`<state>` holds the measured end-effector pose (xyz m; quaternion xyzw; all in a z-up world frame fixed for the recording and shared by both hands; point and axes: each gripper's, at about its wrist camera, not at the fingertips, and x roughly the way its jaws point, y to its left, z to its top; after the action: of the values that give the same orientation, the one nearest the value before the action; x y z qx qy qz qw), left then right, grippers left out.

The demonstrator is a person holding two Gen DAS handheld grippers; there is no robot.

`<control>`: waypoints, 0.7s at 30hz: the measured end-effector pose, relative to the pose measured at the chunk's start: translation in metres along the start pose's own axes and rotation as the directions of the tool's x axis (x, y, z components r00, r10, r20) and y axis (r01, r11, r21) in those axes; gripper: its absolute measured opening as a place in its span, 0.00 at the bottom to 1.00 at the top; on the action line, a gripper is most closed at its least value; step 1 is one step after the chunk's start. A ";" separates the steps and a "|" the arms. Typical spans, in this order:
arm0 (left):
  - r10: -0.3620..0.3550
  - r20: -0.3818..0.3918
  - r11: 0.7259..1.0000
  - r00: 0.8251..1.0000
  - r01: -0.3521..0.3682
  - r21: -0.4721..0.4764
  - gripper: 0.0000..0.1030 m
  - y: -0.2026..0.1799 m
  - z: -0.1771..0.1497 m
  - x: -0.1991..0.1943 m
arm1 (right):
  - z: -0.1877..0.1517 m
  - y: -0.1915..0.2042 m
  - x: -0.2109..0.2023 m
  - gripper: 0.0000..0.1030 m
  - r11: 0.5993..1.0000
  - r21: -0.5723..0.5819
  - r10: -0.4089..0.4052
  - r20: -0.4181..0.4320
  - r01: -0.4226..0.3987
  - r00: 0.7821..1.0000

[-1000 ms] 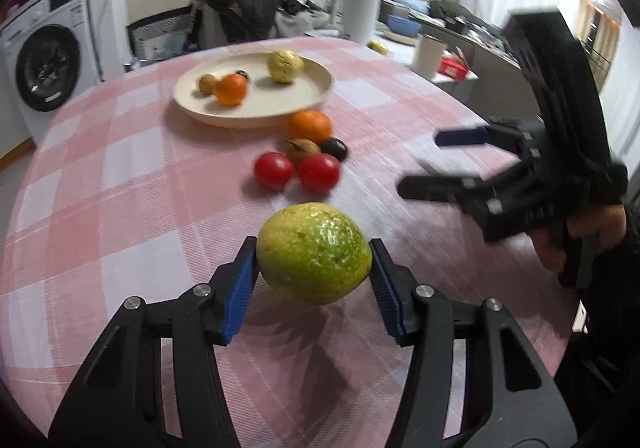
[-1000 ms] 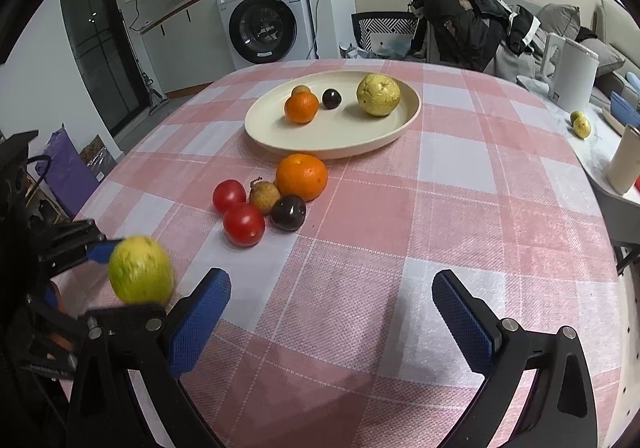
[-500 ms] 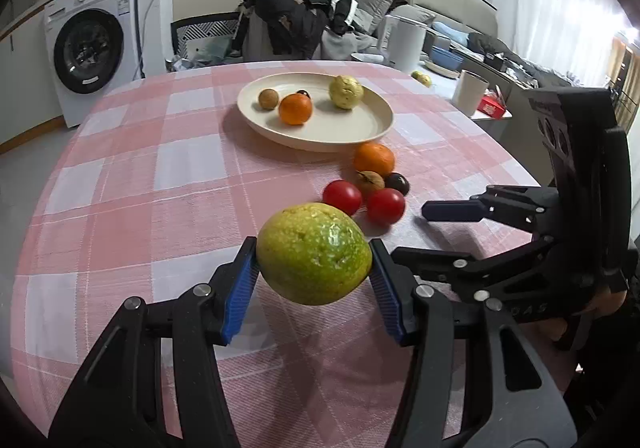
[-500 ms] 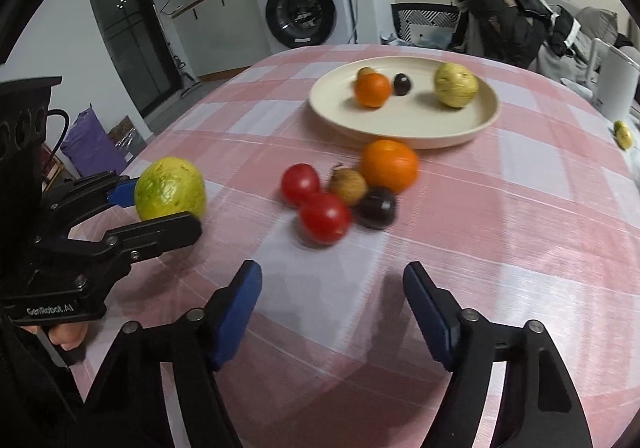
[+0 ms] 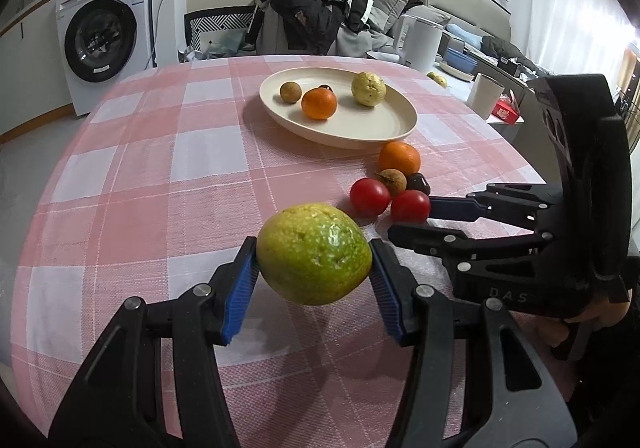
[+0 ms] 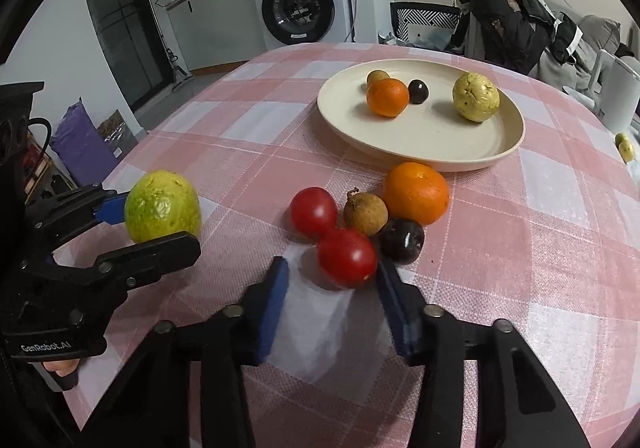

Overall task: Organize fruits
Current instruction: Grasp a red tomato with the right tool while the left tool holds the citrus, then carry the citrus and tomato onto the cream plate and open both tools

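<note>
While our left gripper (image 5: 314, 280) clamps the green guava (image 5: 314, 254) between its jaws, lifted above the pink checked tabletop (image 5: 160, 176), our right gripper (image 6: 332, 300) stands with jaws parted, empty, around the near red tomato (image 6: 347, 257). That tomato sits in a fruit cluster just before the cream plate (image 6: 420, 146), which carries four fruits.

A round table (image 6: 560, 232) covered by a pink-and-white checked cloth (image 5: 132, 184) fills the middle of both views. A cream plate (image 6: 424, 150) sits on it toward the upper right. Below the plate, five fruits lie clustered on the cloth: an orange (image 6: 417, 193), a brown longan (image 6: 365, 214), a dark plum (image 6: 401, 241) and two tomatoes (image 6: 313, 211) (image 6: 347, 257).
</note>
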<state>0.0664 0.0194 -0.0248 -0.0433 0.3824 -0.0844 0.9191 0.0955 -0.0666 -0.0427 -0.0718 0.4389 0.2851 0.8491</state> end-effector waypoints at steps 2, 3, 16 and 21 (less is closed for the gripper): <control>0.000 -0.001 1.000 1.000 0.000 -0.002 0.50 0.000 -0.001 0.000 | 0.000 0.000 0.001 0.37 1.000 0.002 -0.008 0.001 0.008 1.000; 0.001 0.000 1.000 1.000 -0.001 -0.001 0.50 0.000 -0.001 0.000 | 0.000 0.000 0.001 0.34 1.000 0.006 -0.012 0.001 0.012 1.000; 0.028 0.017 1.000 0.999 -0.027 -0.010 0.50 0.005 -0.001 0.001 | -0.011 -0.008 -0.014 0.30 1.000 0.004 0.004 0.027 -0.004 1.000; 0.030 0.038 0.999 0.999 -0.029 -0.017 0.50 0.006 0.001 -0.004 | -0.012 -0.015 -0.029 0.30 1.000 0.010 0.008 0.070 -0.009 0.998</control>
<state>0.0651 0.0264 -0.0228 -0.0468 0.3658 -0.0668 0.9271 0.0821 -0.0960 -0.0291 -0.0555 0.4108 0.2887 0.8630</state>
